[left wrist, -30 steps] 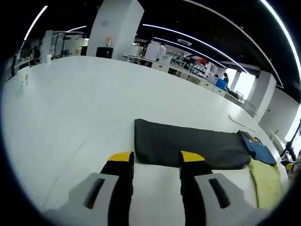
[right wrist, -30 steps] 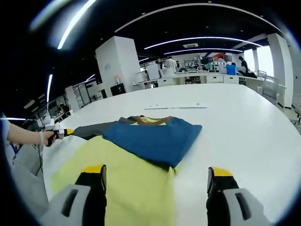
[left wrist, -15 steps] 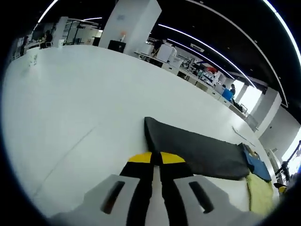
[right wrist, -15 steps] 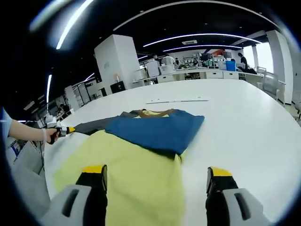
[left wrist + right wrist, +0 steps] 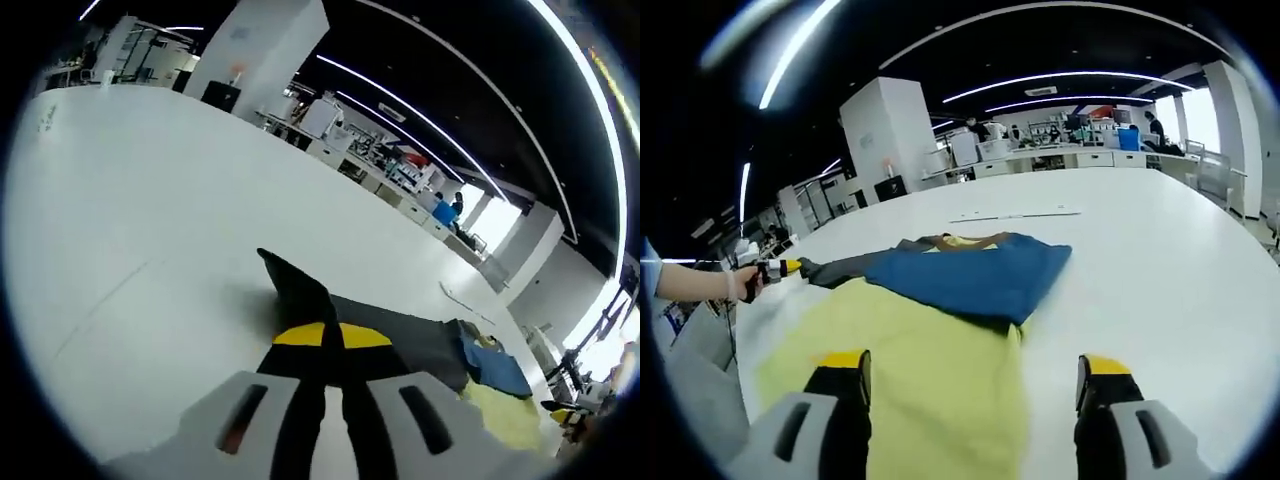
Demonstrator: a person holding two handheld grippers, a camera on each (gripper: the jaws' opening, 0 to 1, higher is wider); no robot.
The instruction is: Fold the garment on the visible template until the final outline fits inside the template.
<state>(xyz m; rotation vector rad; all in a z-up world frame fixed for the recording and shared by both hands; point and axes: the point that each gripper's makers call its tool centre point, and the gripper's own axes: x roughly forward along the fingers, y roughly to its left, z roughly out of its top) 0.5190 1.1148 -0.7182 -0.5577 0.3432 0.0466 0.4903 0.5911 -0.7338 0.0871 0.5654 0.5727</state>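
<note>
In the left gripper view the left gripper (image 5: 322, 336) has its two yellow-tipped jaws pressed together on the near edge of the dark grey part of the garment (image 5: 390, 340). That edge is drawn up off the white table (image 5: 150, 200) into a pointed peak just above and to the left of the jaw tips. Past the jaws the grey cloth runs off to the right, lying flat, and meets a blue part (image 5: 492, 368) and then a pale yellow part (image 5: 500, 420) near the right edge of the view.

In the right gripper view the right gripper (image 5: 965, 375) has its jaws wide apart, with nothing between them. The yellow part of the garment (image 5: 930, 370) spreads flat on the table (image 5: 1160, 260) directly in front of and between the jaws; the left jaw tip lies over the yellow cloth, while the right jaw tip is over bare table just beside the cloth's edge. Beyond the yellow lies the blue part (image 5: 970, 278), folded across it, with a brown collar edge (image 5: 965, 240) at its far side. The grey part (image 5: 840, 268) stretches away to the left, where a hand (image 5: 740, 283) holds the other gripper at its end. A thin white strip (image 5: 1015, 213) lies on the table well beyond the garment
</note>
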